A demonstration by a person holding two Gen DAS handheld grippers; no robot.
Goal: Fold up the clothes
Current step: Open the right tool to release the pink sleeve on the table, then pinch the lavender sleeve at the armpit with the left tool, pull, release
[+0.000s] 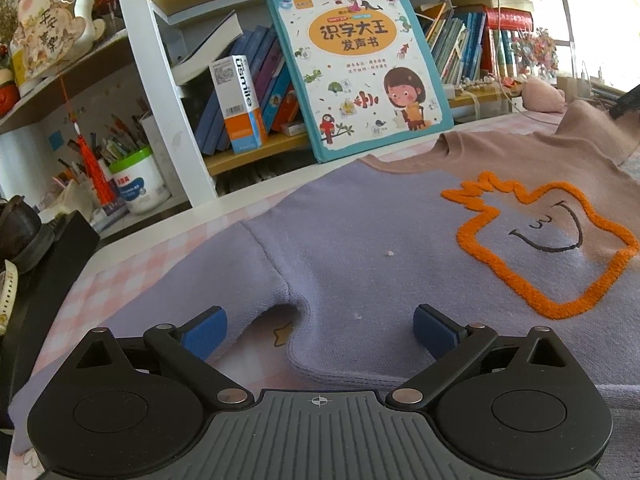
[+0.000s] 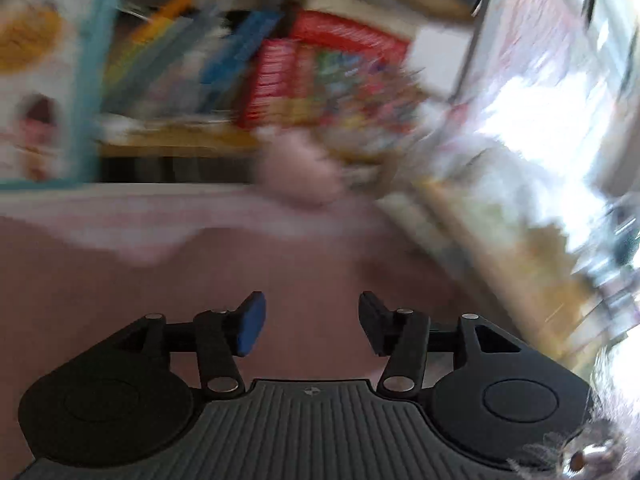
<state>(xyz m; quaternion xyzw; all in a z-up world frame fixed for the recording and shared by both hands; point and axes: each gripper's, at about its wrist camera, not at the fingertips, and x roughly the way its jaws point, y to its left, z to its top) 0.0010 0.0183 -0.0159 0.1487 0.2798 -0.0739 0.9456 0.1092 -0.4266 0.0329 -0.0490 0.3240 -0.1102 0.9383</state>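
Observation:
A lavender sweater (image 1: pixel 360 240) with a brown-pink yoke and an orange fuzzy outline of a smiling face (image 1: pixel 548 236) lies flat on a pink checked tablecloth (image 1: pixel 132 276). My left gripper (image 1: pixel 320 332) is open just above the armpit notch where the sleeve meets the body, one blue pad on either side of it, holding nothing. The right wrist view is heavily motion-blurred. There my right gripper (image 2: pixel 312 326) is open over brown-pink fabric (image 2: pixel 160 280), with nothing between its blue pads.
A shelf unit stands behind the table, with a large children's book (image 1: pixel 356 68) leaning on it, a toothpaste box (image 1: pixel 240 100) and rows of books. A white tub of pens (image 1: pixel 138 182) and a dark object (image 1: pixel 36 272) sit at the left edge. A pink plush item (image 2: pixel 304 168) lies at the back.

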